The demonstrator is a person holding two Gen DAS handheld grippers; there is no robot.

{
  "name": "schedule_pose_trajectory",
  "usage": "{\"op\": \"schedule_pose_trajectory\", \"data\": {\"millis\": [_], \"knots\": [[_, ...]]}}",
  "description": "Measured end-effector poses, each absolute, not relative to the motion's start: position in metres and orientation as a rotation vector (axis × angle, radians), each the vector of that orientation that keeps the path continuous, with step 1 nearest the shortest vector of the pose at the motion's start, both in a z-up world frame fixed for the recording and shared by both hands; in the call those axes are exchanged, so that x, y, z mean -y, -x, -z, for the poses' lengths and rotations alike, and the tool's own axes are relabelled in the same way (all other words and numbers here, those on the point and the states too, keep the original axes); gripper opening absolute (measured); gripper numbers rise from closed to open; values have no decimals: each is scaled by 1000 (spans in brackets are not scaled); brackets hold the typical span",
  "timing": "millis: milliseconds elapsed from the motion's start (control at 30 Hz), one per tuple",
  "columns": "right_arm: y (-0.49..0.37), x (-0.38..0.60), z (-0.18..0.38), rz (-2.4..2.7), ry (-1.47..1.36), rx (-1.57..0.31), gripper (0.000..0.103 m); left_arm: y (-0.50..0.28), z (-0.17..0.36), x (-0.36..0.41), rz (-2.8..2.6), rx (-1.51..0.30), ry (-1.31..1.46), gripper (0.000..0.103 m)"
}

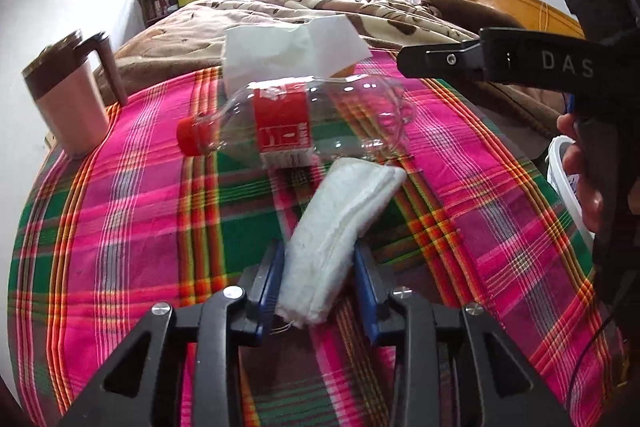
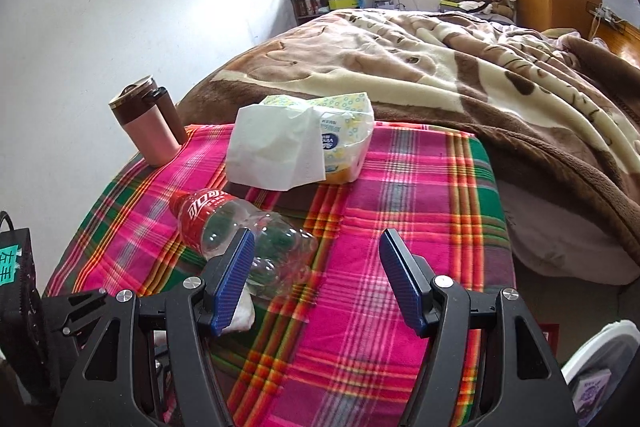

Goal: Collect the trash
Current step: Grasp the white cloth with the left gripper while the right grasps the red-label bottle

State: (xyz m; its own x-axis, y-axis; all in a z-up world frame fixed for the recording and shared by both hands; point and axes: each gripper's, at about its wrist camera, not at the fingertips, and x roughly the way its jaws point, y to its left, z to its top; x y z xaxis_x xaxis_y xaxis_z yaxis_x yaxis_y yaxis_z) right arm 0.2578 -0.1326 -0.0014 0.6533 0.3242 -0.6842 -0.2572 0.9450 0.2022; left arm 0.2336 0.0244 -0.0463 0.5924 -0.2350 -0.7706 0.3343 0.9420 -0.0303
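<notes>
An empty clear plastic bottle point(image 1: 296, 125) with a red cap and red label lies on its side on the plaid cloth point(image 1: 120, 235). A folded white tissue wad point(image 1: 336, 227) lies in front of it. My left gripper point(image 1: 320, 267) has its blue pads on both sides of the wad's near end and is shut on it. My right gripper point(image 2: 320, 267) is open and empty above the cloth point(image 2: 380, 211), with the bottle point(image 2: 240, 231) behind its left finger. The right gripper also shows in the left wrist view point(image 1: 404, 61).
A pink and brown mug point(image 1: 72, 95) stands at the cloth's far left corner. A tissue pack with a loose white sheet point(image 2: 296, 147) sits at the far edge. A white bin point(image 2: 600, 367) stands low on the right. A bed with a brown blanket point(image 2: 460, 67) lies beyond.
</notes>
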Motion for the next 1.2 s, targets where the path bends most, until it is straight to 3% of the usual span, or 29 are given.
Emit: {"op": "schedule_pose_trajectory", "data": {"millis": [467, 633, 900, 1033, 1200], "knots": [[-272, 81, 2, -498, 76, -777, 66, -220, 47, -92, 111, -886, 52, 35], [-272, 64, 9, -553, 180, -811, 73, -223, 48, -103, 68, -880, 103, 43], [-262, 58, 20, -579, 276, -909, 74, -227, 53, -106, 80, -896, 130, 53], [-270, 54, 21, -544, 239, -916, 74, -230, 49, -102, 88, -883, 111, 64], [-287, 57, 29, -496, 137, -982, 74, -240, 56, -94, 115, -918, 89, 66]]}}
